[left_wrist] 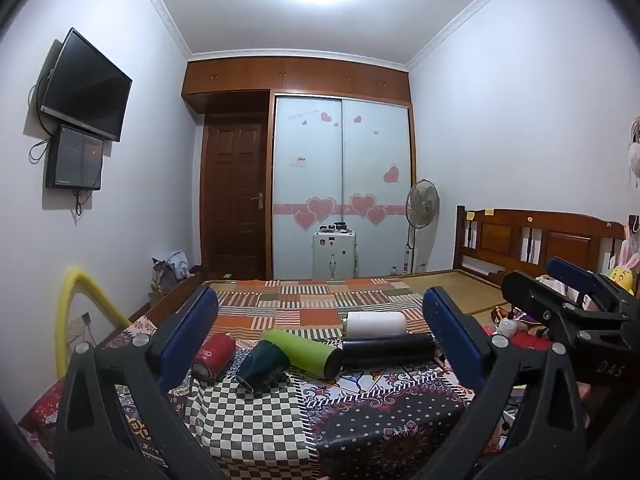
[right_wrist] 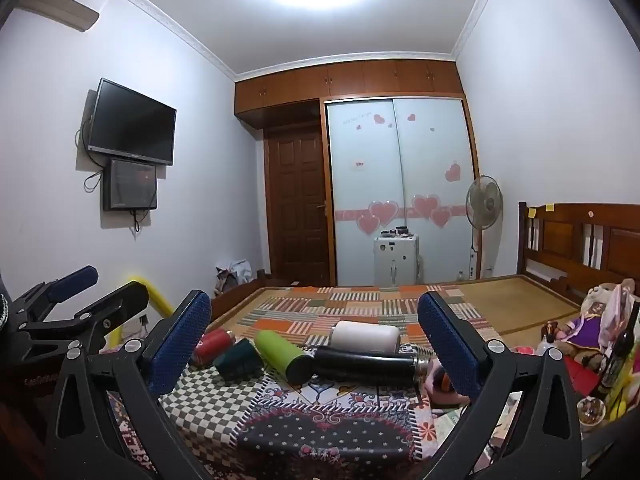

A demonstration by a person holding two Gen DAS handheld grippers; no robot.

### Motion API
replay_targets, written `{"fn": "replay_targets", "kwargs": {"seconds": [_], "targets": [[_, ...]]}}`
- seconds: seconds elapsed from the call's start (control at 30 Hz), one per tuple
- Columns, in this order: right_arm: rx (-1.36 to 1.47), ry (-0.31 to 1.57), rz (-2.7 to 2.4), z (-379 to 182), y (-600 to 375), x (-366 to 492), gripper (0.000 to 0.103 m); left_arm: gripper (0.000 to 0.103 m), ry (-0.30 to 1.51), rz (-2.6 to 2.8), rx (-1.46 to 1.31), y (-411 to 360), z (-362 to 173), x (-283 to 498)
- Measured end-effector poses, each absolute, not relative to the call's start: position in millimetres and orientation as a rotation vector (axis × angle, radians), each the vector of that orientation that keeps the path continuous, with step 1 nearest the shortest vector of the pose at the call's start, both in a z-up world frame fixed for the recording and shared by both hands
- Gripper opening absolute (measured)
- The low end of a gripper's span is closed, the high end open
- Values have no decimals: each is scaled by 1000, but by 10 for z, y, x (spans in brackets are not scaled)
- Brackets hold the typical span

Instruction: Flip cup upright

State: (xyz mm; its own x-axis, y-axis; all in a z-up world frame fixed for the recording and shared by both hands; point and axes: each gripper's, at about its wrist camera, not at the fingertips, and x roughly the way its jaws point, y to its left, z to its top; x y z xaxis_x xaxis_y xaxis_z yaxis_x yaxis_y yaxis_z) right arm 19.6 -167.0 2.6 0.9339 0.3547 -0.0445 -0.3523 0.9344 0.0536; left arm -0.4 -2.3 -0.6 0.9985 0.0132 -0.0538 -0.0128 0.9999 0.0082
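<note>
Near patterned cloth (left_wrist: pixel 256 412): bare, open to approach. Beyond it, lying in a touching row: red can (left_wrist: pixel 214 354), dark green cup (left_wrist: pixel 262 364), lime bottle (left_wrist: pixel 302 350), black flask (left_wrist: pixel 388 350); white cylinder (left_wrist: pixel 376 323) just behind. Bed (left_wrist: pixel 320 300) beyond: open.

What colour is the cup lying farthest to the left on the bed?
The metal cup lying on its side farthest left is red with a white label, clearest in the left wrist view.

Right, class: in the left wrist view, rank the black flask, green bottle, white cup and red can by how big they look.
1. black flask and green bottle: too alike to split
2. white cup
3. red can, though it looks close to the cup
</note>
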Motion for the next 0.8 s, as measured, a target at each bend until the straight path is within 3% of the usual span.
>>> {"fn": "replay_targets", "kwargs": {"seconds": [0.8], "targets": [[34,70,386,5,-1635,224,103,103,39,40,-18,109,-49,13]]}}
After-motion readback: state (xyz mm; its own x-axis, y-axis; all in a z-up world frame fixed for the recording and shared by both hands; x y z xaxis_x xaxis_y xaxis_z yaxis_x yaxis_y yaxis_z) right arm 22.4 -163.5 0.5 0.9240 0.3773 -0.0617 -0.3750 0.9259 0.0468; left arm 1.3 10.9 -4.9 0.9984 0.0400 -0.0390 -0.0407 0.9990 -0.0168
